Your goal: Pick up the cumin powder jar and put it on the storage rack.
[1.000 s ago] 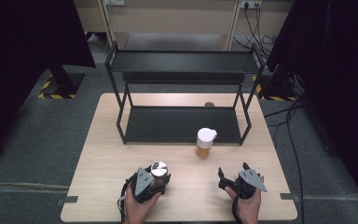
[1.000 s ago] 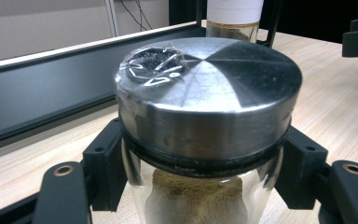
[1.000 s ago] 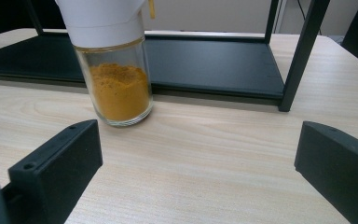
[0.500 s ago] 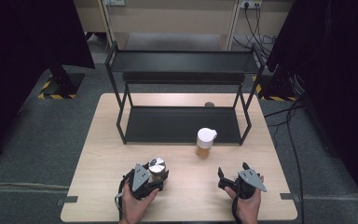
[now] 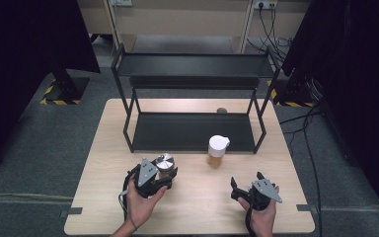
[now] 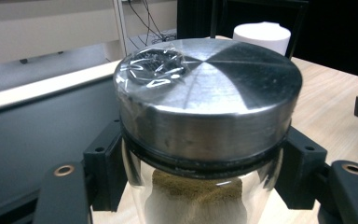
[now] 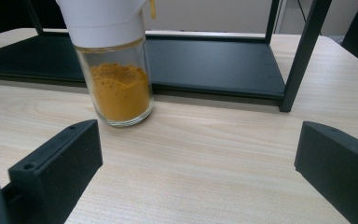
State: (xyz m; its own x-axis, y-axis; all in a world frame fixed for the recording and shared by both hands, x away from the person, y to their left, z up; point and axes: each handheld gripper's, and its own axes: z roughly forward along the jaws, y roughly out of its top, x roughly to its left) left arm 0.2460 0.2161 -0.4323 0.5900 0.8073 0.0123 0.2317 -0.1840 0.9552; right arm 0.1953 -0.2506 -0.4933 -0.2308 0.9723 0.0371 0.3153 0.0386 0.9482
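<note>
Looking down from the high view, the left gripper [image 5: 164,174] clamps a steel-lidded jar [image 5: 165,162] near the table's [image 5: 103,163] front. Its own view shows glass, likely slippery, gripped below the lid. The right gripper [image 7: 196,172] gapes wide.

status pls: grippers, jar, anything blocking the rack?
Left hand-held gripper shut on steel-lidded jar. Right hand-held gripper open, empty. White-capped jar stands before the rack; lower shelf bare.

steel-lidded jar [image 6: 205,140] base cut off; white-capped jar [image 7: 116,60] top cut off.
</note>
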